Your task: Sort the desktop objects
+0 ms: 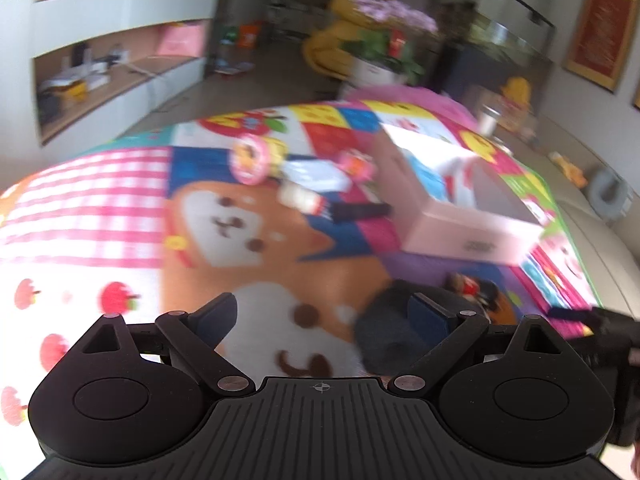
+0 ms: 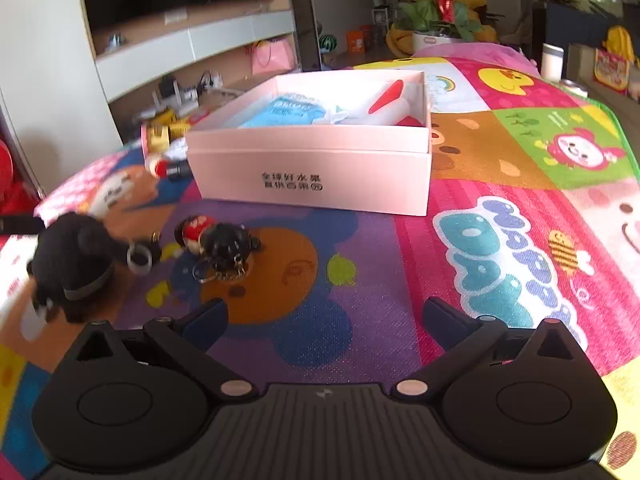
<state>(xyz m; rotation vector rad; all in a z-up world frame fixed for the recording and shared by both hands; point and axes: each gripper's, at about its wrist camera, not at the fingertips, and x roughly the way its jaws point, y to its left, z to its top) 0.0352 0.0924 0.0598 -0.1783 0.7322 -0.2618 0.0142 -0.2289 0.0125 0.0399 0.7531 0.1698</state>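
On the far left of the right wrist view, a black fuzzy toy [image 2: 74, 264] with a ring lies on the colourful mat [image 2: 520, 184] that covers the counter. The left tool [image 1: 322, 316] is wide open, with nothing pressed between its pads, though that dark toy [image 1: 384, 340] sits just by its right finger. The left view is blurry, so it cannot be told if they touch.

A little to the right lies a small black keychain [image 2: 226, 250] with a red and white charm. It is still out on the mat, so it probably needs sorting next.

The right tool [image 2: 322, 320] is open too and holds nothing. It points at the mat in front of the pink box [image 2: 312, 172].

The box is open at the top so things can go in. A blue packet [image 2: 280, 112] and a red and white thing [image 2: 386, 100] are already inside.

Behind the box on the left, a yellow roll [image 2: 160, 136] and a small tube [image 2: 170, 170] still wait. The tall box wall stands in the way, so things must go over it.
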